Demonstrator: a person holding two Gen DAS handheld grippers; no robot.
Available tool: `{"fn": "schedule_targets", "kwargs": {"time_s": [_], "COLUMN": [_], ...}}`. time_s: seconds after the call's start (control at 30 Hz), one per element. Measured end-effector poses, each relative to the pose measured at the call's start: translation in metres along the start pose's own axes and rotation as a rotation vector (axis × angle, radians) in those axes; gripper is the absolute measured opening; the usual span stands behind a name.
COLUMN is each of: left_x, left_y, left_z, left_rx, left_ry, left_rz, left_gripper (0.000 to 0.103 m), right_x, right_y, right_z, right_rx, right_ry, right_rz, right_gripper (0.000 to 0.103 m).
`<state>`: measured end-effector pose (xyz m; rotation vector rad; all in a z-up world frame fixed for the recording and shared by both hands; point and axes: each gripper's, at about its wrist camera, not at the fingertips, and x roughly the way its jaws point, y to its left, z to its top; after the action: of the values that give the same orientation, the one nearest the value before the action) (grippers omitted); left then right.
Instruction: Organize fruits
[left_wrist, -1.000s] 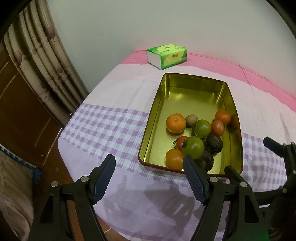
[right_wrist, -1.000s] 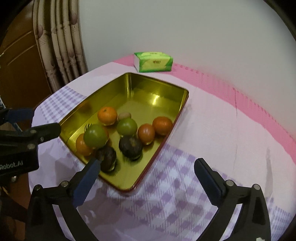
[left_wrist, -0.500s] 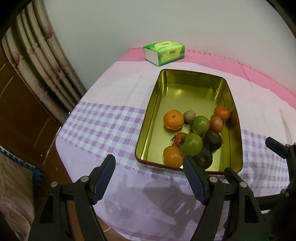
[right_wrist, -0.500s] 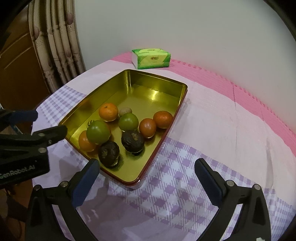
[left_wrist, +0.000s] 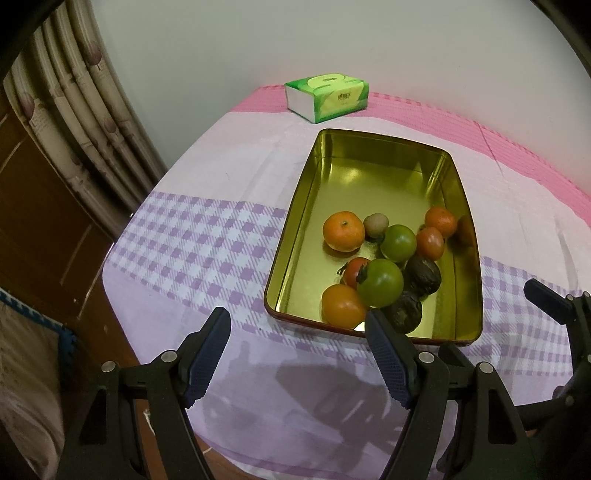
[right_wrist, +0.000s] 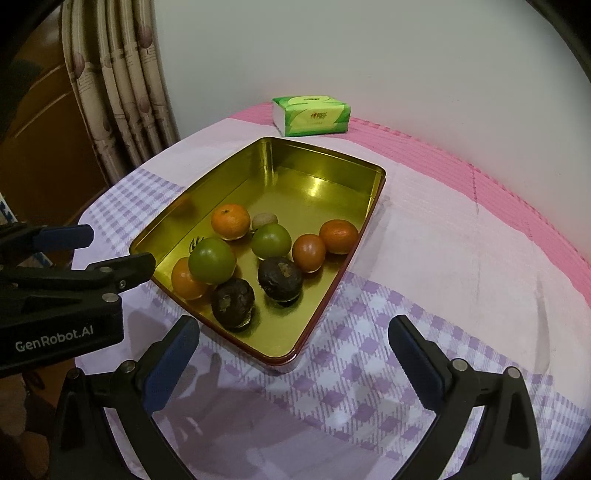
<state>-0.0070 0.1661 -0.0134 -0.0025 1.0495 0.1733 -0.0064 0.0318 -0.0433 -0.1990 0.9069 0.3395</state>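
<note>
A gold tin tray (left_wrist: 369, 173) (right_wrist: 325, 184) lies on the table with several fruits bunched at its near end: an orange (left_wrist: 342, 231) (right_wrist: 230, 221), two green tomatoes (left_wrist: 380, 283) (right_wrist: 212, 260), two dark passion fruits (left_wrist: 423, 275) (right_wrist: 280, 274), reddish tomatoes (left_wrist: 430, 242) and a small brown fruit (left_wrist: 375, 225). My left gripper (left_wrist: 297, 352) is open and empty, just short of the tray's near edge. My right gripper (right_wrist: 293, 356) is open and empty, over the cloth at the tray's near corner.
A green tissue pack (left_wrist: 327, 96) (right_wrist: 311, 115) sits at the far edge by the wall. A pink and purple checked cloth (left_wrist: 207, 236) covers the table. Curtains (left_wrist: 85, 122) and a wooden door stand to the left, past the table edge.
Both grippers have pulled back and risen slightly from the tray, which now sits a little farther off in both views. The fruits have not moved. Both stay open.
</note>
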Motion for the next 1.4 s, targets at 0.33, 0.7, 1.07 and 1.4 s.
{"fn": "schedule_targets", "kwargs": {"time_s": [0.33,0.7,1.07,1.4], "left_x": [0.0021,0.0021,0.0024,0.0024], "left_y": [-0.0011,-0.0012,-0.0021,-0.0025], "left_z": [-0.0013,-0.0014,-0.0021,-0.0022], "left_rx": [0.001,0.0,0.002,0.002], "left_ry": [0.007,0.008,0.01,0.01], "left_rz": [-0.005,-0.005,-0.006,-0.006], "left_gripper": [0.076,0.076,0.076,0.076], "right_x": [0.0017,0.0019,0.0022,0.0037], "right_y": [0.0011,0.0014,0.0018,0.0028], "right_z": [-0.0013,-0.0018,-0.0027,-0.0044], "right_rx": [0.006,0.006,0.005,-0.001], "right_ry": [0.007,0.009,0.01,0.014], "right_rz": [0.008,0.005,0.01,0.012], "right_gripper": [0.101,0.101,0.101,0.101]}}
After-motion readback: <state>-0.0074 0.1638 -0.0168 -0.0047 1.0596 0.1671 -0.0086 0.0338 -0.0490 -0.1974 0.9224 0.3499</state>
